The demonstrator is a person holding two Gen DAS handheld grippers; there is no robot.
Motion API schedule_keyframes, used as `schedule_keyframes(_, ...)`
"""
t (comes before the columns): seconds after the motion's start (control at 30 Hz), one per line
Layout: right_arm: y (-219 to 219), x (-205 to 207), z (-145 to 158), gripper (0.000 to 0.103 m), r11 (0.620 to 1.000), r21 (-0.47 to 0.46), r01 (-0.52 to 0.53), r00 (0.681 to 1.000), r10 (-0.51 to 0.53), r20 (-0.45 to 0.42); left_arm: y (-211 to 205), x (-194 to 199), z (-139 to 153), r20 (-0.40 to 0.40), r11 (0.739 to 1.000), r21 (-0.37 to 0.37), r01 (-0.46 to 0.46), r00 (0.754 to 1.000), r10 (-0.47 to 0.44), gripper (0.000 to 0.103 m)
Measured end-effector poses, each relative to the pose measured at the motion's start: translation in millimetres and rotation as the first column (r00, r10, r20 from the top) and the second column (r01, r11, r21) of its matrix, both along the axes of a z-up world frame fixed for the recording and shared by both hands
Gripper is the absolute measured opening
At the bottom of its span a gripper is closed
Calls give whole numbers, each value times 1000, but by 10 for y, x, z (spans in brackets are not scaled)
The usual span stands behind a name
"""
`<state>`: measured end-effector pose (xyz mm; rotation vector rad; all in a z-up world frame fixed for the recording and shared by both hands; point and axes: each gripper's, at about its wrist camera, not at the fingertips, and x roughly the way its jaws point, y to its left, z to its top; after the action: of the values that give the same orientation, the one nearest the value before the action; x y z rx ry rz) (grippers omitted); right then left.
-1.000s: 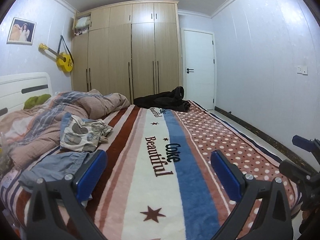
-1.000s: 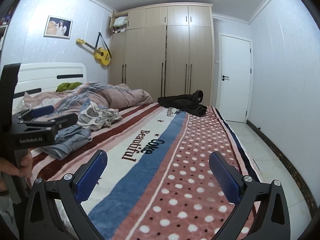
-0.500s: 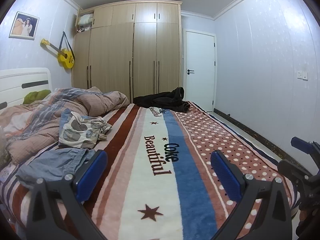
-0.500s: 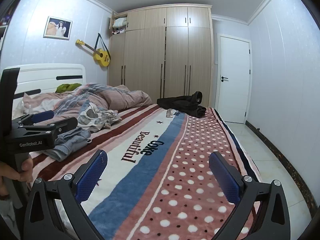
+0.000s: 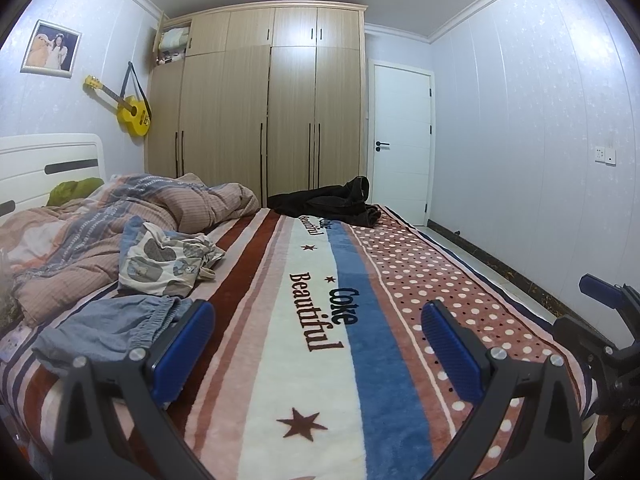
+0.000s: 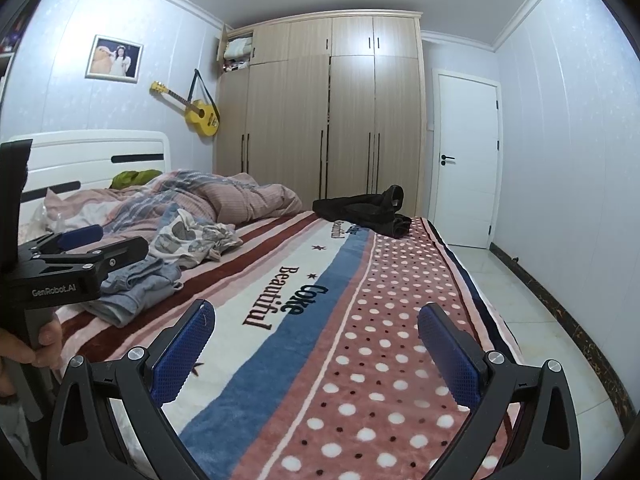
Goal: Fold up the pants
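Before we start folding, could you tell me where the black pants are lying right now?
The black pants lie crumpled at the far end of the bed, on the striped blanket in front of the wardrobe, left of the white door.

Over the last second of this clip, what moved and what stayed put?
Only the cameras shifted a little: in the left wrist view the blue-grey pants show more fully beside the left gripper. Nothing was grasped or released. The right gripper hangs over the blanket, jaws open as before, like the left. The black garment and patterned cloth lie unmoved.
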<state>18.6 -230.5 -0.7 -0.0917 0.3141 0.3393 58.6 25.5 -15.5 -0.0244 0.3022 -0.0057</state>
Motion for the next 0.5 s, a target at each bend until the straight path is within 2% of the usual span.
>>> schedule_keyframes(0.5,8,-29,26,102,1000,4,5,1000,-5,4,16,-36,-1,4,1000,10,-6,1000,6,102)
